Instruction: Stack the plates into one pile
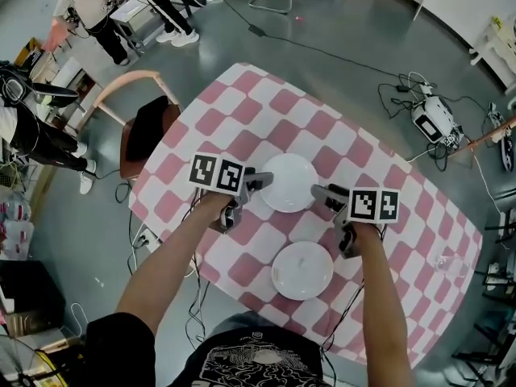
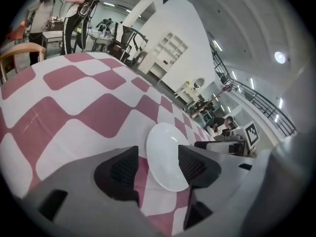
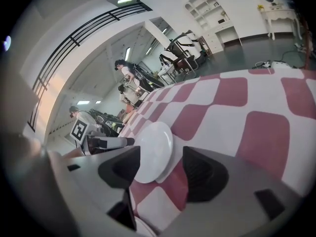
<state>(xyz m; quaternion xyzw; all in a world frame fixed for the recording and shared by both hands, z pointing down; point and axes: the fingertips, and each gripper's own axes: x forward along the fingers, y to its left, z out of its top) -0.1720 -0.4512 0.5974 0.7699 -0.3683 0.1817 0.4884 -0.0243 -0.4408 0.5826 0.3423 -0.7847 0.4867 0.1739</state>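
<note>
Two white plates lie apart on the pink-and-white checked table [image 1: 242, 119]. The far plate [image 1: 289, 182] sits between my two grippers; the near plate [image 1: 302, 270] lies closer to me, by the table's front edge. My left gripper [image 1: 260, 179] is open at the far plate's left rim, and my right gripper [image 1: 322, 193] is open at its right rim. In the left gripper view the far plate [image 2: 168, 157] shows through the open gap of my left gripper [image 2: 158, 167]. In the right gripper view the same plate [image 3: 153, 152] lies just ahead of my open right gripper [image 3: 160, 169]. Neither holds anything.
A wooden chair [image 1: 137, 119] with a dark seat stands at the table's left side. People stand on the floor at the upper left [image 1: 89, 6]. Cables and a white device [image 1: 431, 119] lie on the floor to the right. A small clear glass [image 1: 446, 261] stands near the table's right end.
</note>
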